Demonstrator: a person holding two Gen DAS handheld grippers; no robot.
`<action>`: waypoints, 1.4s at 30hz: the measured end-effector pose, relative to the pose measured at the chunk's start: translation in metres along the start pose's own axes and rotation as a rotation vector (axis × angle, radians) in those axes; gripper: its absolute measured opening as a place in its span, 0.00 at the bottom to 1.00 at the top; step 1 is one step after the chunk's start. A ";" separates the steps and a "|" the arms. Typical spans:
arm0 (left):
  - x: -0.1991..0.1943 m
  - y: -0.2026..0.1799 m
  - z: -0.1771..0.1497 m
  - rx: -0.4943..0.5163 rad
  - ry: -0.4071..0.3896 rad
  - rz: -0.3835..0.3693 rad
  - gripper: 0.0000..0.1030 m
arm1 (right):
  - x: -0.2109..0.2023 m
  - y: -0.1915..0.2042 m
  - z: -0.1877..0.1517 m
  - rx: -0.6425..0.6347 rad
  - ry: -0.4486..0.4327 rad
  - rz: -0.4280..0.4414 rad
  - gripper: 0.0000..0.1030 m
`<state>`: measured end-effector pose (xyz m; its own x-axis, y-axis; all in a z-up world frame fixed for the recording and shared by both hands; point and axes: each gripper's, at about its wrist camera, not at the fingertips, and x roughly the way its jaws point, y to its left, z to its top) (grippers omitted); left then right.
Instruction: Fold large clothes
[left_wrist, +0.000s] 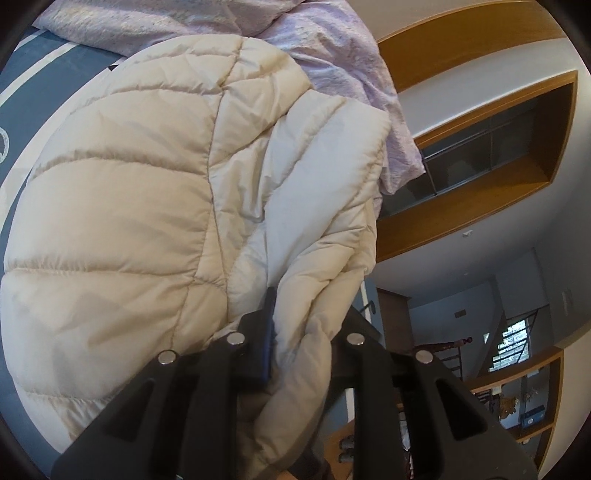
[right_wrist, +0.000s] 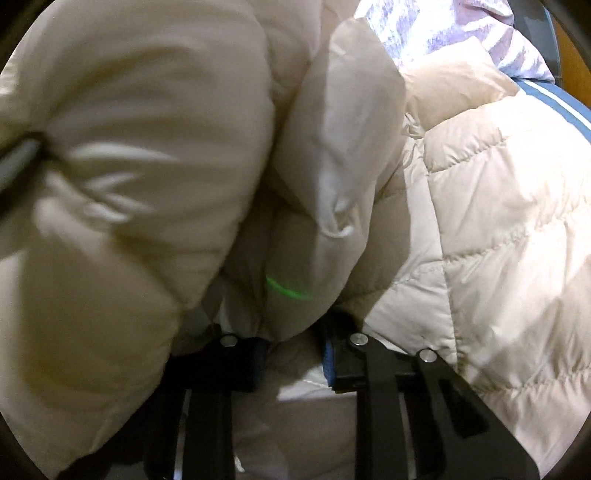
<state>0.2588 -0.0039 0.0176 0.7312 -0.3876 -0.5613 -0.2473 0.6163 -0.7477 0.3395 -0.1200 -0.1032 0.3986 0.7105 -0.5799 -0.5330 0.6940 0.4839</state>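
Here each hand-held gripper, left (left_wrist: 301, 332) and right (right_wrist: 295, 349), pinches the cream puffer jacket (left_wrist: 147, 203).

Home bedroom, blue white-striped bed sheet (left_wrist: 55, 70) at ten o'clock, crumpled lilac bedding (left_wrist: 332, 48) at twelve, wooden-framed wall shelves (left_wrist: 480, 155) at three
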 end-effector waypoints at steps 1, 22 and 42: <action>0.001 0.001 0.000 -0.005 -0.001 0.003 0.20 | -0.002 -0.001 0.000 -0.002 0.001 0.001 0.23; 0.061 0.008 -0.010 -0.004 0.045 0.151 0.20 | -0.095 -0.028 -0.035 -0.169 -0.022 -0.137 0.24; 0.079 -0.037 -0.031 0.092 0.085 0.148 0.20 | -0.089 -0.065 -0.041 -0.131 0.018 -0.166 0.23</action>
<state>0.3061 -0.0785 -0.0097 0.6342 -0.3421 -0.6934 -0.2864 0.7291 -0.6216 0.3081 -0.2328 -0.1095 0.4766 0.5846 -0.6566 -0.5538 0.7797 0.2923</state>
